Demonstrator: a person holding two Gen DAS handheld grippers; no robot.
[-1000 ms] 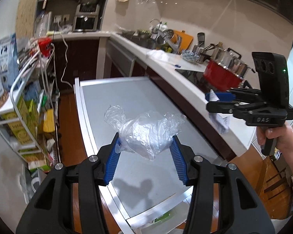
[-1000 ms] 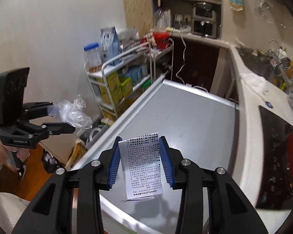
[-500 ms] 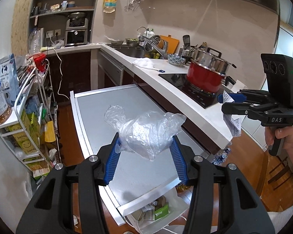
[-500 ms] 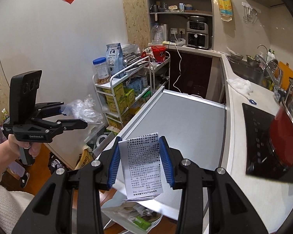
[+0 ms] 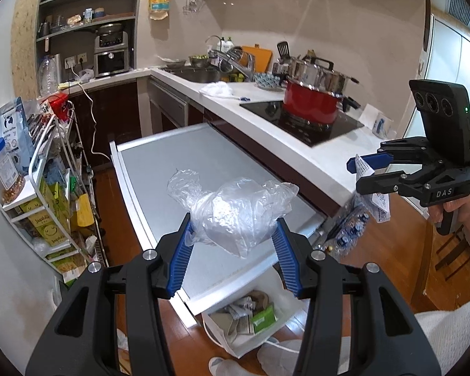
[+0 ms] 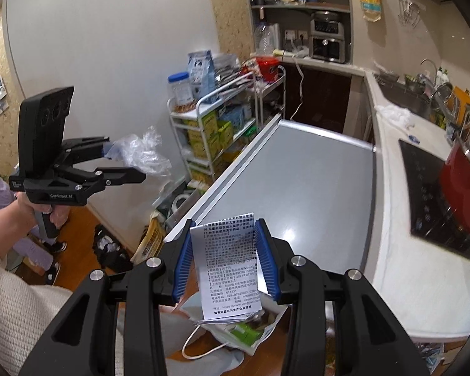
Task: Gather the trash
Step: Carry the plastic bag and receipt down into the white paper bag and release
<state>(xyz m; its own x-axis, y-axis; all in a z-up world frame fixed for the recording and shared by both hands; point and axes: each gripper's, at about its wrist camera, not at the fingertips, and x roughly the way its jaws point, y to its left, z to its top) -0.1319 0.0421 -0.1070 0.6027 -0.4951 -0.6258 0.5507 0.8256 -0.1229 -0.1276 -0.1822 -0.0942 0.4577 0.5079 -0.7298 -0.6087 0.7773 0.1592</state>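
Observation:
My left gripper [image 5: 232, 244] is shut on a crumpled clear plastic bag [image 5: 235, 213], held in the air above the near end of a grey table [image 5: 178, 163]. It also shows in the right wrist view [image 6: 122, 163] with the bag [image 6: 144, 153]. My right gripper [image 6: 224, 250] is shut on a printed paper receipt [image 6: 230, 266] that hangs down; it shows in the left wrist view [image 5: 365, 174] with the receipt [image 5: 379, 200]. A white trash bag [image 5: 250, 316] with paper and a green packet stands open on the floor below both grippers, also in the right wrist view [image 6: 244, 332].
A white wire rack [image 5: 44, 194] with boxes and jars stands left of the table. A white counter [image 5: 297, 144] with a red pot [image 5: 310, 103] and a sink runs on the right. Wooden floor lies around the bag, with black trash [image 6: 109, 247] at left.
Both grippers have pulled back and risen from over the table towards its near end. The white trash bag on the floor has come into view below them. Both keep their hold.

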